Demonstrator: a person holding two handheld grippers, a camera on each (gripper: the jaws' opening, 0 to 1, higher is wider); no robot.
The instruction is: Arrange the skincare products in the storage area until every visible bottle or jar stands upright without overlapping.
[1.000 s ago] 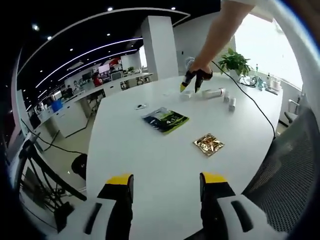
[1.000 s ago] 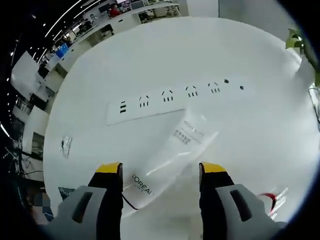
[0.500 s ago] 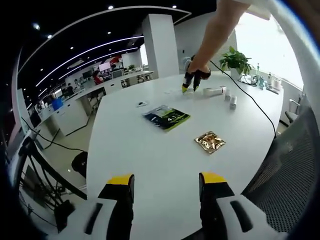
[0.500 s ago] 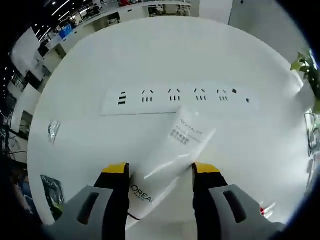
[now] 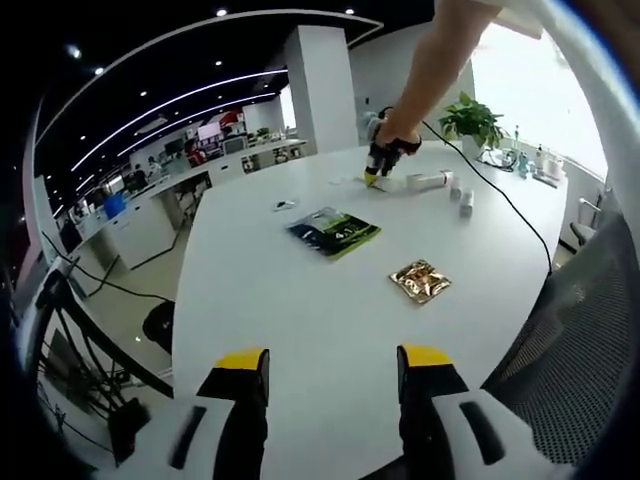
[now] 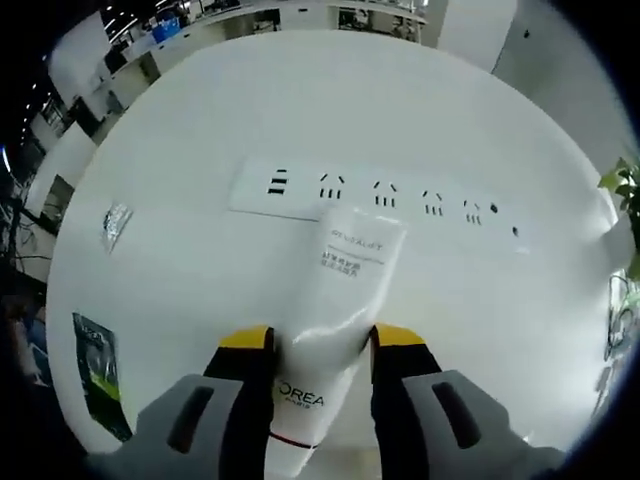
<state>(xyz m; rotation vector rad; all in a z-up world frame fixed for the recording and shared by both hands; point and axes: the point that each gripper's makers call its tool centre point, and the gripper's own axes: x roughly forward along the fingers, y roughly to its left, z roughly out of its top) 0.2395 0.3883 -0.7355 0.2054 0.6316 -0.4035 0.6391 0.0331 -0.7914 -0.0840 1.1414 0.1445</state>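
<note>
Right gripper (image 6: pixel 312 345) jaws clamp the white tube (image 6: pixel 330 320); left gripper (image 5: pixel 325 362) jaws apart, apparently empty.

Right gripper view: the lower end of the white tube (image 6: pixel 335 320) runs below the jaws and is cut off at the picture's bottom edge; its small print is too fine to read. The dark-green packet (image 6: pixel 98 375) is cropped at the left rim.

Left gripper view: the right gripper (image 5: pixel 379 168) is far off and too small to tell how its jaws stand. The small white containers (image 5: pixel 458 198) beside it are too small to identify or to judge as upright or lying. The items near the potted plant (image 5: pixel 470 122) are indistinct.
</note>
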